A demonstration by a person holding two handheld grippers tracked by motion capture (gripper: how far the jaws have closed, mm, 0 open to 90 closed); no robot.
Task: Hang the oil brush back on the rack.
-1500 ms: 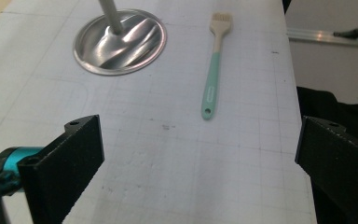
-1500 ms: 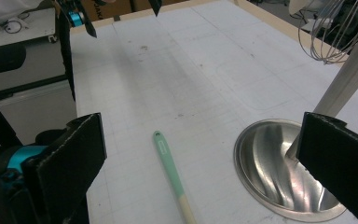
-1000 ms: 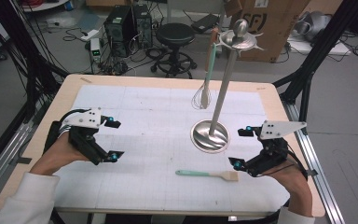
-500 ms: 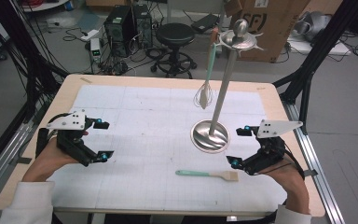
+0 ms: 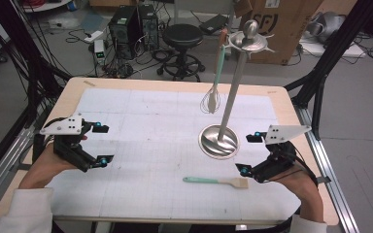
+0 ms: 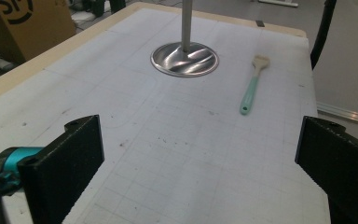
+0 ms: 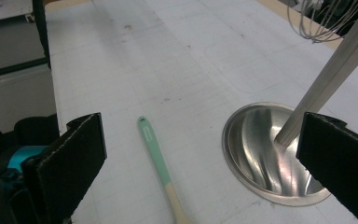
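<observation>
A metal utensil stand [image 5: 219,140] with a round base and tall pole rises at the table's right middle; its base [image 6: 184,59] shows in the left gripper view and again [image 7: 270,154] in the right gripper view. A whisk [image 5: 212,98] with a mint handle hangs from the stand's top. A mint-handled spatula [image 5: 216,181] with a wooden blade lies flat in front of the base; I see the spatula [image 6: 252,86] from the left and the spatula [image 7: 161,168] from the right. My left gripper [image 5: 100,144] is open over the left side. My right gripper [image 5: 250,154] is open beside the spatula's blade.
A white gridded mat [image 5: 150,145] covers the wooden table [image 5: 291,116]. Behind the table stand a black stool [image 5: 183,36], computer towers [image 5: 126,22] and a cardboard box [image 5: 281,24]. Black frame legs [image 5: 320,73] flank the right side.
My left gripper has slid left and slightly back toward the table's left edge. The right gripper and the spatula have barely moved.
</observation>
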